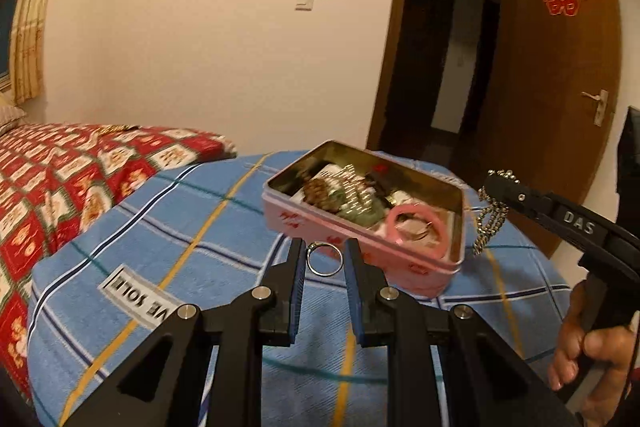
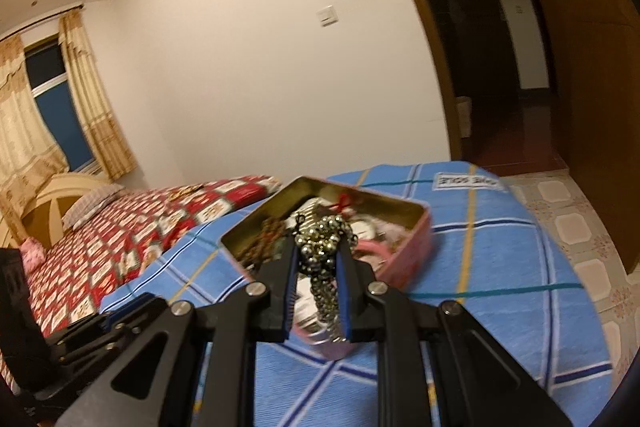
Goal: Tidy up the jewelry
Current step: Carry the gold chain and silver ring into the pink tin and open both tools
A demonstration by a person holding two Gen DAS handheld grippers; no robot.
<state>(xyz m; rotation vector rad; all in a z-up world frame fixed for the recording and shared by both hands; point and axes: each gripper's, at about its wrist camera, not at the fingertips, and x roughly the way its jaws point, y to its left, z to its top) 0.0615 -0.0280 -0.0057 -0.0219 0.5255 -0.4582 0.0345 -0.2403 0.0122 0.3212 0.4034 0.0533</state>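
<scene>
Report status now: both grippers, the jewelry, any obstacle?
Left gripper holds silver ring. Right gripper shut on bead chain, beside open pink tin. No obstacle seen.

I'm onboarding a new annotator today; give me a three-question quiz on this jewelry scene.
1. True or false: the left gripper holds a ring.
2. What does the right gripper hold? A) pink bangle B) bead chain C) watch
3. Fill in: the tin has no ____ on.

Key: 1 true; 2 B, the bead chain; 3 lid. The pink bangle lies inside the tin.
</scene>
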